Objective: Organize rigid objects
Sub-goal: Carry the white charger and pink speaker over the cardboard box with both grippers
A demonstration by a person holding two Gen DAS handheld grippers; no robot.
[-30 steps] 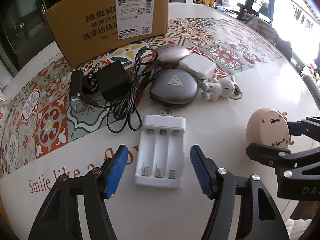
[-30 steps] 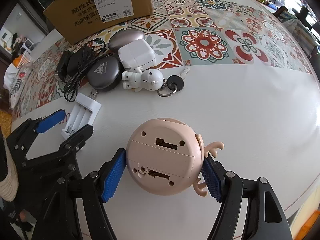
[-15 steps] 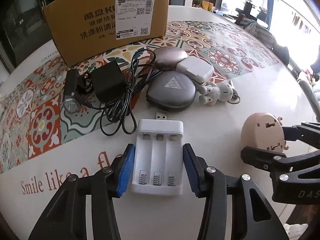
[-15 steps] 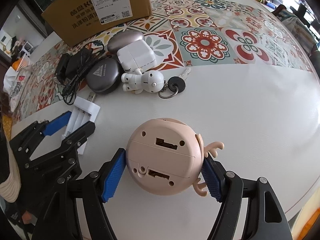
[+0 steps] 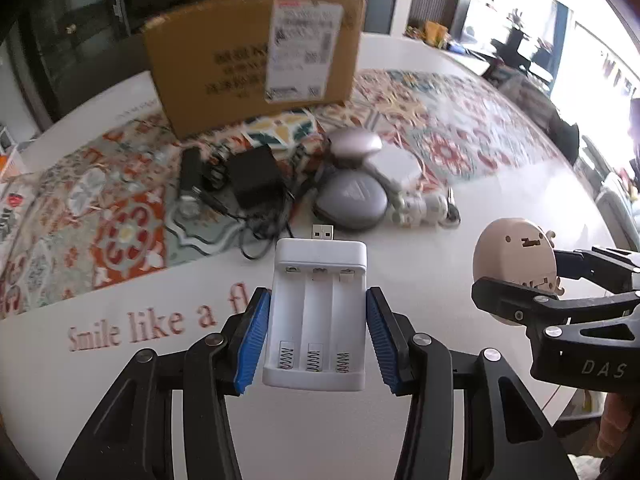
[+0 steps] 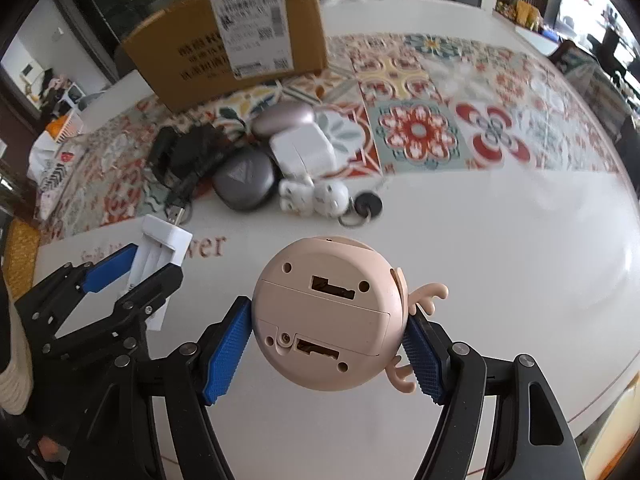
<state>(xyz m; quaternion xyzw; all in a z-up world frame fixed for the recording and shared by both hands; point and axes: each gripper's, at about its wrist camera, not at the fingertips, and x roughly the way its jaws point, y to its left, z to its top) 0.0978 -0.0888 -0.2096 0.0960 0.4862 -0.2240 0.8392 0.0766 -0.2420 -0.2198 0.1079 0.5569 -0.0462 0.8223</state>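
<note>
Left gripper (image 5: 316,340): its blue pads are clamping the long sides of the white battery charger (image 5: 318,312), which is sitting between the fingers with its USB plug pointing away toward the clutter.

Right gripper (image 6: 326,354): it is pinching the round beige toy (image 6: 330,314) by its flanks, underside facing the camera (small antler-like nubs are poking out beside the right pad).

Cardboard box (image 5: 256,60): it is standing at the far side of the table (image 5: 500,184), behind the pile, and is probably the place these things are going.

Remaining pile: a black adapter (image 5: 256,176) with tangled cable, a grey oval case (image 5: 352,200), a white plug block (image 6: 302,152) and a small white figurine (image 6: 314,196) are lying bunched together, touching one another.

Risk, toy: the pads are gripping a curved shell, so it could be squeezed out or roll if the hand tilts.

Risk, charger: the smooth plastic could slide between the pads.

Risk, crossing: both grippers are working near each other, so they could collide on the way to the box.
</note>
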